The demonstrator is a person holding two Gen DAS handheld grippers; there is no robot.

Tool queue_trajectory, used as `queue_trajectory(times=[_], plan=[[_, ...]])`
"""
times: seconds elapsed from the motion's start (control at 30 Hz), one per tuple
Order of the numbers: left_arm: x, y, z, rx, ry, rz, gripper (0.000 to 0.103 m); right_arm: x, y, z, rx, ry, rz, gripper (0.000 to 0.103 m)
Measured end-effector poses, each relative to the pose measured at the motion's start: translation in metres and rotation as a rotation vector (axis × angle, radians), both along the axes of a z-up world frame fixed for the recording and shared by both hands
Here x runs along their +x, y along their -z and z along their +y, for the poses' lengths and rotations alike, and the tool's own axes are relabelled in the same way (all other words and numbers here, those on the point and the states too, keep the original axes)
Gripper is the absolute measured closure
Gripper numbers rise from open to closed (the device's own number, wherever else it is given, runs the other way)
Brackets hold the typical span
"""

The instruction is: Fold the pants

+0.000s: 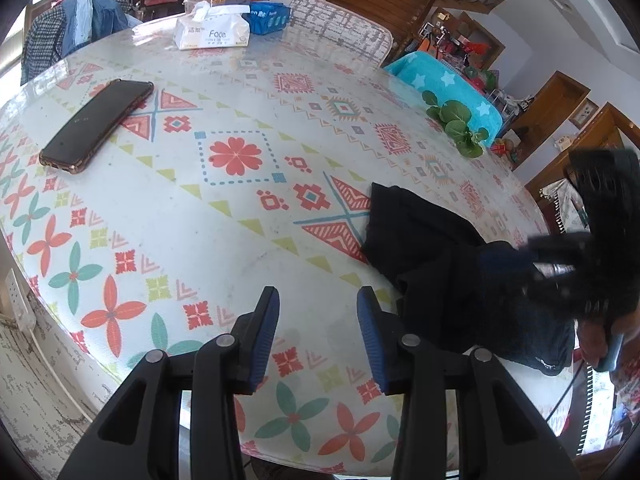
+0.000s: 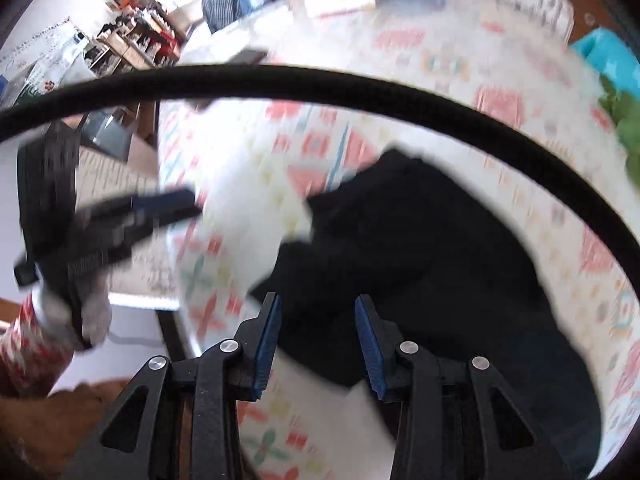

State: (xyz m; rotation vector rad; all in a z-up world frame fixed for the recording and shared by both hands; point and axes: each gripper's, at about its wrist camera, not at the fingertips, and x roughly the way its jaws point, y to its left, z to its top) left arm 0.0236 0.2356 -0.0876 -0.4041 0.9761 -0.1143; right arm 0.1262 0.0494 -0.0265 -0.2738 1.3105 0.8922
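A tissue pack (image 1: 212, 31) marked "Face" sits at the far edge of the patterned table (image 1: 224, 240). Black pants (image 1: 440, 264) lie bunched near its right rim (phone (image 1: 98, 126) well left). The left gripper (image 1: 318, 316) and right gripper (image 2: 316, 324) hover, jaws apart and empty.

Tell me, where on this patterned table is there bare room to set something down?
The table's middle is bare, between the phone, the black pants and the tissue pack. It is crowded where the pants and the leafy greens lie.
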Motion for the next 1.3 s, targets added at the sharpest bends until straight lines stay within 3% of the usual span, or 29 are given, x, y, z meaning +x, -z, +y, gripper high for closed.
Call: queue_trajectory(times=[0.03, 0.1, 0.23, 0.27, 0.3, 0.33, 0.37, 0.5, 0.73, 0.83, 1.07, 1.17, 1.3], plan=[[0.0, 0.002, -0.001, -0.003, 0.003, 0.005, 0.064, 0.002, -0.001, 0.008, 0.005, -0.009, -0.009, 0.059], [0.0, 0.003, -0.004, -0.005, 0.012, 0.01, 0.064, 0.008, 0.005, 0.024, 0.003, -0.043, -0.009, 0.044], [-0.001, 0.004, -0.007, -0.012, 0.023, 0.013, 0.064, 0.006, 0.026, 0.061, -0.094, -0.176, -0.063, 0.041], [-0.001, 0.004, -0.008, -0.012, 0.022, 0.014, 0.064, 0.003, 0.031, 0.066, -0.124, -0.209, -0.07, 0.049], [-0.001, 0.004, -0.007, -0.014, 0.022, 0.012, 0.064, -0.001, 0.037, 0.07, -0.155, -0.231, -0.081, 0.08], [-0.001, 0.003, -0.008, -0.016, 0.022, 0.01, 0.064, -0.005, 0.041, 0.072, -0.193, -0.246, -0.101, 0.088], [-0.001, 0.002, -0.008, -0.017, 0.021, 0.008, 0.064, -0.006, 0.04, 0.071, -0.186, -0.24, -0.109, 0.09], [0.002, 0.0, -0.007, -0.024, 0.016, 0.005, 0.064, 0.003, 0.015, 0.051, -0.088, -0.139, -0.082, 0.095], [0.014, -0.004, -0.008, -0.058, 0.015, 0.0, 0.063, 0.048, -0.02, 0.038, -0.013, 0.023, -0.15, 0.095], [0.016, -0.007, -0.012, -0.049, 0.027, -0.004, 0.063, 0.076, -0.014, 0.045, -0.012, 0.079, -0.139, 0.095], [0.019, -0.011, -0.014, -0.028, 0.031, -0.006, 0.063, 0.111, 0.034, 0.066, -0.1, 0.117, -0.054, 0.091], [0.025, -0.017, -0.014, -0.027, 0.036, -0.016, 0.063, 0.12, 0.019, 0.054, -0.044, 0.175, -0.046, 0.091], [0.043, -0.03, -0.028, -0.017, 0.077, -0.044, 0.062, 0.123, -0.02, 0.003, 0.047, 0.34, -0.098, 0.088]])
